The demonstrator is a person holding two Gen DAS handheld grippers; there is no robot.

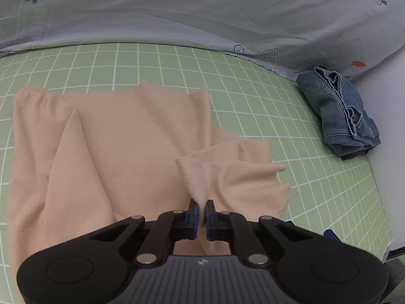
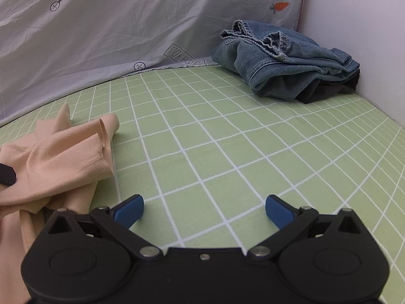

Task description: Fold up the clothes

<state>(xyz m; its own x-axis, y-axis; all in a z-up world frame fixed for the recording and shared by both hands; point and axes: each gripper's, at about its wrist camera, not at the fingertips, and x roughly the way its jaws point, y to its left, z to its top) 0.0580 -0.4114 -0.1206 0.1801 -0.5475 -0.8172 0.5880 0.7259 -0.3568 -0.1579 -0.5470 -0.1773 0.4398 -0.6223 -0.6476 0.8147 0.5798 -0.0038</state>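
A peach garment (image 1: 114,147) lies on a green sheet (image 2: 227,139) gridded in white, faded blue jeans (image 2: 283,60) at 2 o'clock, pale grey carrot-print bedding (image 1: 202,12) at 12.

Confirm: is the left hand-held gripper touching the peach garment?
Touching. The left wrist view shows the left hand-held gripper shut on a raised fold of the peach garment, fabric pinched between its blue pads.

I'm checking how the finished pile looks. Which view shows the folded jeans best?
The right wrist view: the folded jeans sit large and unobstructed, showing their layers. The left wrist view shows them smaller, near the right edge.
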